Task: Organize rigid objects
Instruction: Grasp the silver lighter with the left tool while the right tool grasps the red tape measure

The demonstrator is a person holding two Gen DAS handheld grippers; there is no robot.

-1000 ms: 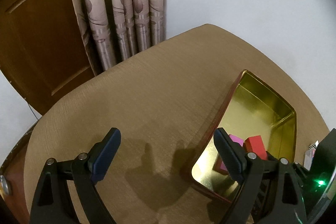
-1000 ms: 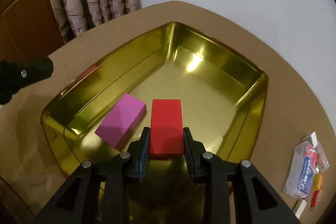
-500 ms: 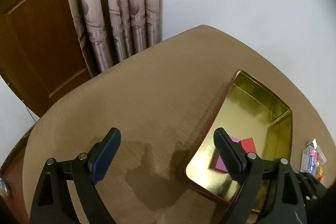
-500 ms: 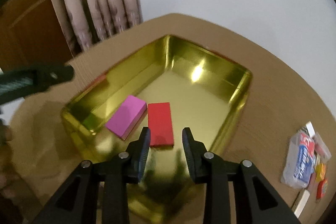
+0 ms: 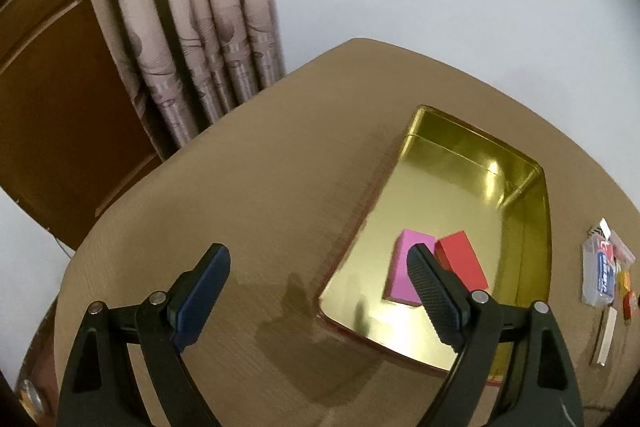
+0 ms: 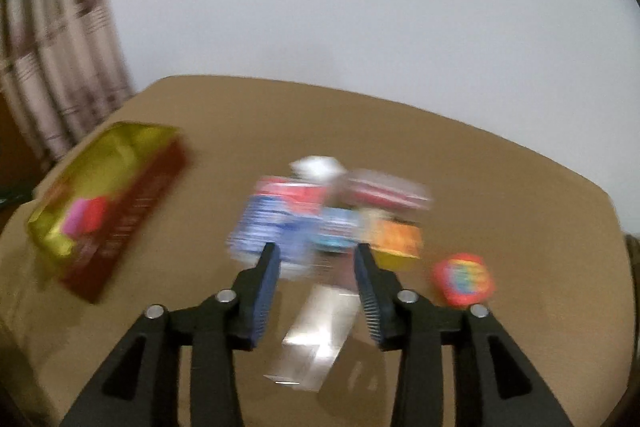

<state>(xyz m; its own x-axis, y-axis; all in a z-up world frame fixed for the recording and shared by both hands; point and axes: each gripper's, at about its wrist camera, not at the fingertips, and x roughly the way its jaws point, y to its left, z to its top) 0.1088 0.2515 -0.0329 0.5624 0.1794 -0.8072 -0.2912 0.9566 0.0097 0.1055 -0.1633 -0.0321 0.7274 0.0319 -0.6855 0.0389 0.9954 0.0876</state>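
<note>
On the brown counter (image 5: 280,187) sits the gold tin (image 5: 546,227), with a pink block (image 5: 404,267) and a red block (image 5: 464,263) lying side by side on its floor, just touching. Judging by that, two pieces are stowed and the step in hand is fetching the next one from the cluster of small packets (image 6: 304,219) well to the tin's right. The right claw (image 6: 316,287) hangs over that cluster, its jaws having just been opening, now about half spread with nothing between them; a shiny flat strip (image 6: 316,335) lies below. The view is badly blurred, so which item it aims at I cannot tell. Next it needs to settle, pick one piece and straddle it cleanly. The left claw (image 5: 316,291) hovers wide open and empty over bare counter beside the tin's near corner.
</note>
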